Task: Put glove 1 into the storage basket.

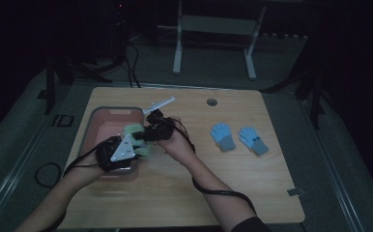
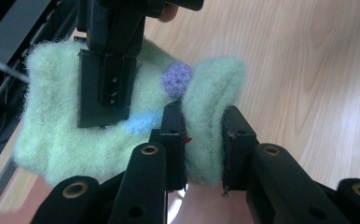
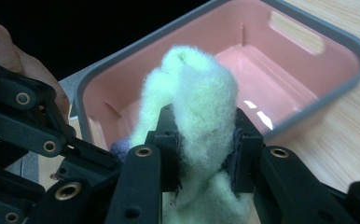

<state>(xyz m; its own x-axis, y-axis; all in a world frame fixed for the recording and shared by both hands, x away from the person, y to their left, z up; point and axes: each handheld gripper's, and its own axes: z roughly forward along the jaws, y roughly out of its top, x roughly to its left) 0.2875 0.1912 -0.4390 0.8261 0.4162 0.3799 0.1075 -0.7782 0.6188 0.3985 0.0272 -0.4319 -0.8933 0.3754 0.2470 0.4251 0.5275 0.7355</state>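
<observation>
- While both grippers hold one pale green fuzzy glove [image 1: 137, 137] over the pink bin [image 1: 108, 113] near the counter's [image 1: 252, 193] left edge, the job looks partly done: the glove is lifted but not yet set inside.
- Left gripper [image 2: 202, 140] is clamped on a fold of the glove; right gripper [image 3: 205, 154] is clamped on another bunch of it.
- Two blue gloves [image 1: 237, 138] lie side by side toward the counter's right edge, apparently left to handle.
- High view gives the blue pair; left gripper view reveals the glove's purple dot [image 2: 177, 78] and blue patch [image 2: 138, 123]; right gripper view shows the bin's bare floor [image 3: 266, 88].
</observation>
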